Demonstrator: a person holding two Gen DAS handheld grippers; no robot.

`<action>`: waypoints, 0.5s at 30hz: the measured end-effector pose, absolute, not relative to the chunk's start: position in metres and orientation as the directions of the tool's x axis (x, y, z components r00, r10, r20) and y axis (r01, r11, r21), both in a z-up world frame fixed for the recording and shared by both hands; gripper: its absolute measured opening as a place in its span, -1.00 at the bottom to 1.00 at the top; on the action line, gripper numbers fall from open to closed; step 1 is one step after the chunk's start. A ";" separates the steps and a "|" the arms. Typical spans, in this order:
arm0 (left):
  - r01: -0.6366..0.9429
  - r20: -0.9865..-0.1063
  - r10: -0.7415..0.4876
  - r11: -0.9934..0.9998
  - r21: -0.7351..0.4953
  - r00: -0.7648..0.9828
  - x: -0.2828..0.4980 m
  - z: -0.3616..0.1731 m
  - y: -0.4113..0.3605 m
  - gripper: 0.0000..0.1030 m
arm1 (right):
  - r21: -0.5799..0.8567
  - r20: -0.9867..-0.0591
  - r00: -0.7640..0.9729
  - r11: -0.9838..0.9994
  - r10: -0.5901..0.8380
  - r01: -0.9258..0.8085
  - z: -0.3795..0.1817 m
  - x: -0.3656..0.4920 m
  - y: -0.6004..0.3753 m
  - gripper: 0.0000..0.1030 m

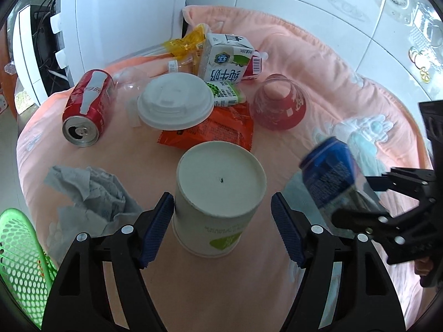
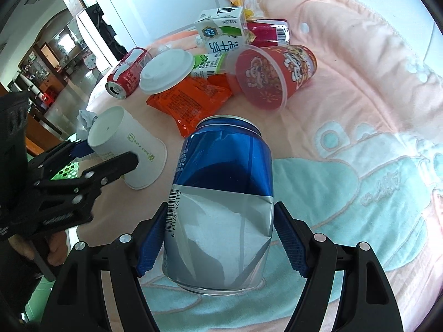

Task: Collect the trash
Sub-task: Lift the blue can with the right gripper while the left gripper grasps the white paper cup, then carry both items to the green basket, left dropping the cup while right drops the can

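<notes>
So I'm working over a round table with a pink towel (image 1: 318, 63) spread on it, the towel has a pale teal pattern on my right side. My right gripper (image 2: 220, 238) is clamped on a dented blue-and-silver can (image 2: 221, 193), pads pressed into both sides. My left gripper (image 1: 223, 231) is spread wide around an upside-down paper cup (image 1: 218, 193) standing on the towel; the left pad looks to be at the cup wall, the right one is clearly off it, so no grip there. Rest of the trash sits farther back in a heap: a red cola can (image 1: 88, 105) on its side, a white lid (image 1: 175, 101) lying over an orange wrapper (image 1: 221, 130), a milk carton (image 1: 225, 58), a red plastic cup (image 1: 279, 102) tipped over, some yellow wrappers (image 1: 188, 43). A crumpled grey tissue (image 1: 91, 193) is just left of the paper cup, and a green mesh basket (image 1: 19, 257) pokes in past the table edge. Behind the table there's a white appliance (image 1: 124, 13), white wall tiles (image 1: 304, 5) with fruit pictures, and a hallway off to the left in the right wrist view.
</notes>
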State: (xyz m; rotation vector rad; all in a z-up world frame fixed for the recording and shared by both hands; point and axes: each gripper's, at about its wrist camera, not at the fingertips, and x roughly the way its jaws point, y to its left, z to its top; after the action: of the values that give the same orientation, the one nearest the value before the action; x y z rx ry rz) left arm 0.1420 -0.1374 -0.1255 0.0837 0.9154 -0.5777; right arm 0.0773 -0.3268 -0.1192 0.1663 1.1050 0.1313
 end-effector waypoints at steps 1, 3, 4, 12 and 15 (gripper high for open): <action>0.502 -0.770 -0.434 0.848 -0.172 0.469 0.144 -0.127 -0.137 0.38 | 0.199 -0.876 0.444 0.980 0.188 -0.022 -0.119 0.077 -0.327 0.40; 0.494 -0.775 -0.424 0.853 -0.168 0.469 0.148 -0.129 -0.139 0.25 | 0.197 -0.875 0.447 0.980 0.185 -0.020 -0.119 0.077 -0.327 0.40; 0.492 -0.775 -0.423 0.854 -0.168 0.470 0.149 -0.129 -0.139 0.19 | 0.198 -0.875 0.448 0.980 0.185 -0.018 -0.118 0.077 -0.327 0.40; 0.479 -0.737 -0.460 0.853 -0.209 0.496 0.139 -0.112 -0.121 0.14 | 0.195 -0.859 0.474 0.980 0.192 -0.043 -0.103 0.069 -0.321 0.40; 0.455 -0.702 -0.466 0.862 -0.223 0.539 0.126 -0.092 -0.099 0.14 | 0.188 -0.848 0.491 0.979 0.200 -0.074 -0.090 0.068 -0.313 0.40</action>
State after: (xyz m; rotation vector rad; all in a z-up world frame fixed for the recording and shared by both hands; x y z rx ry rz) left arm 0.1258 -0.0995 -0.0923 -0.0143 0.8385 -0.5473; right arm 0.0683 -0.3125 -0.0904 0.1329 1.0457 0.1670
